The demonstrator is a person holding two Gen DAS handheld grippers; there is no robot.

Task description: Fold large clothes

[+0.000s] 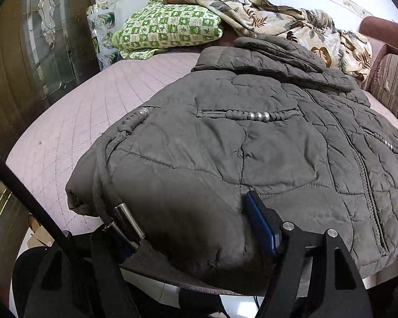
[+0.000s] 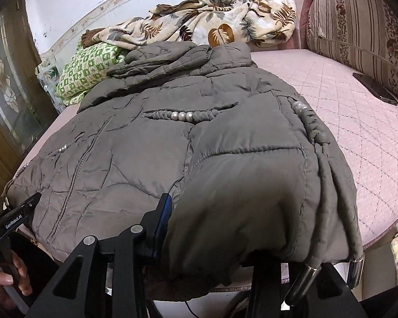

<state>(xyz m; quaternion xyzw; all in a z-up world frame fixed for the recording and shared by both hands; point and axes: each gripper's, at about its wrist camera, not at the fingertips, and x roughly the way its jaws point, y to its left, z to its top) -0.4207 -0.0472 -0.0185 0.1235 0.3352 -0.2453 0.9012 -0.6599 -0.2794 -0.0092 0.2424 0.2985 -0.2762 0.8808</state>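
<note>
On the pink bed (image 1: pixel 74 122), both my left gripper (image 1: pixel 188 228) and right gripper (image 2: pixel 225 228) clamp the grey jacket (image 1: pixel 252 143) hem; I should lift evenly, folding toward the collar.

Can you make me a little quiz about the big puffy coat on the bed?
1. True or false: the grey jacket lies on the pink bed.
2. Which is nearer the wall: A) the leafy blanket, B) the jacket's bottom edge?
3. Fill in: the left gripper and right gripper both have jacket ____ between their fingers.

Key: 1 true; 2 A; 3 fabric.
</note>
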